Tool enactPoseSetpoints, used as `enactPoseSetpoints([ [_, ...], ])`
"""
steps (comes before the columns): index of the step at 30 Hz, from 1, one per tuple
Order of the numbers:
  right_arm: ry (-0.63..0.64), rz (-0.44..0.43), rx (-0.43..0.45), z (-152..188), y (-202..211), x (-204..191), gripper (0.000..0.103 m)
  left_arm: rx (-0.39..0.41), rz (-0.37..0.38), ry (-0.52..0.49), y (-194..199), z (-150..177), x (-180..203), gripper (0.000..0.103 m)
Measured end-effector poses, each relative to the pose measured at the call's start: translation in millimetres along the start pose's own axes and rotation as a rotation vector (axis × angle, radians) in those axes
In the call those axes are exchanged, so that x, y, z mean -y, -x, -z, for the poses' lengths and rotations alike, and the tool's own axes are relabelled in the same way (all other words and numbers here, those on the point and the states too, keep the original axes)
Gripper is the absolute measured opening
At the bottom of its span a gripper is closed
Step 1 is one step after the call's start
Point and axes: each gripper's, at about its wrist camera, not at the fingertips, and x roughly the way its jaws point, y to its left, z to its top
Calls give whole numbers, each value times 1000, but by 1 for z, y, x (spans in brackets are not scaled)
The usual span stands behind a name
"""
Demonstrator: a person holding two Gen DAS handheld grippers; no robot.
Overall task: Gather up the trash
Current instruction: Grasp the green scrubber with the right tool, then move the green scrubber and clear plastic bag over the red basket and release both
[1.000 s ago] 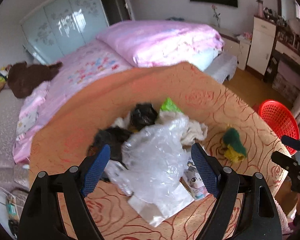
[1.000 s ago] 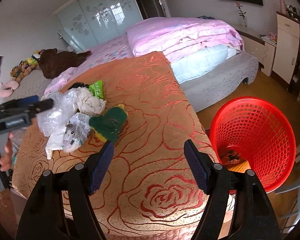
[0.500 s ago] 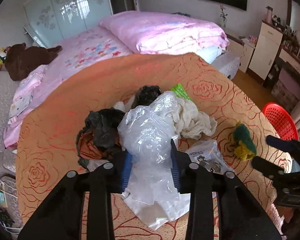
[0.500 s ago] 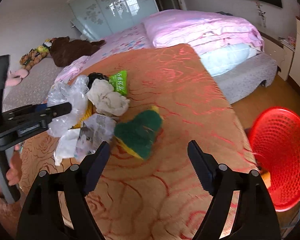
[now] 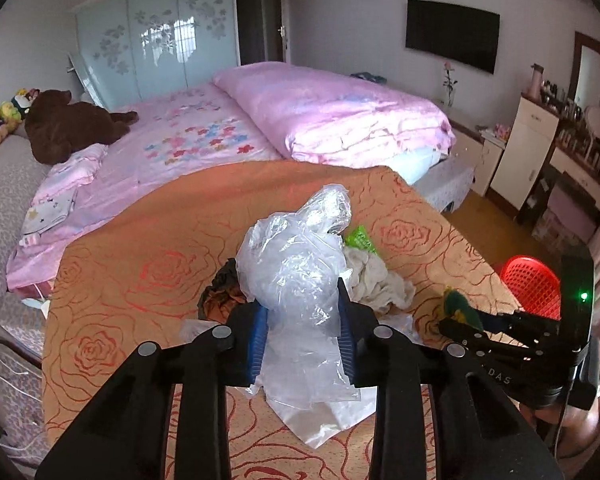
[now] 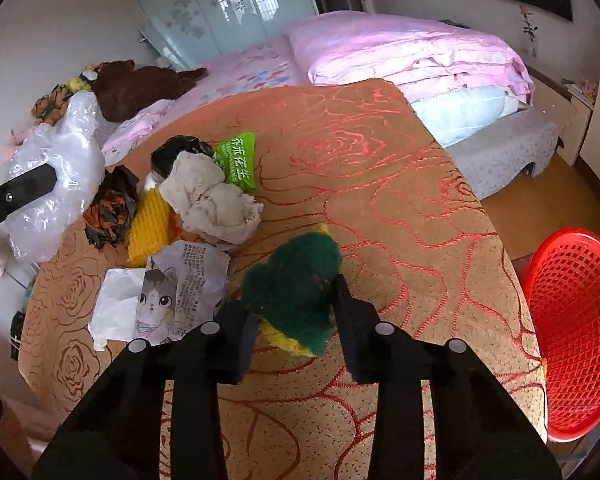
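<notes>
Clamping a crumpled clear plastic bag (image 5: 300, 280), the left gripper (image 5: 302, 334) is closed; the right gripper (image 6: 296, 316) pinches a green sponge (image 6: 296, 284), red basket (image 6: 576, 332) to its right.

Crumpled clear bag (image 5: 300, 280) — green-yellow sponge (image 6: 296, 292)

Left tool (image 5: 302, 332) lifted plastic bag (image 5: 296, 264); right tool (image 6: 294, 322) apparently clamped sponge (image 6: 296, 280).
</notes>
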Motion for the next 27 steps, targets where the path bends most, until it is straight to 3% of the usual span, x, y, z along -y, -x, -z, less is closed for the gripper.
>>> enactPoseSetpoints([
  [12,-26,35,117,2,46,18,33,23,49,-22,2,2,23,29],
  [27,-162,137,204,5,96,89,33,8,169,-98,-14,-9,89,29],
])
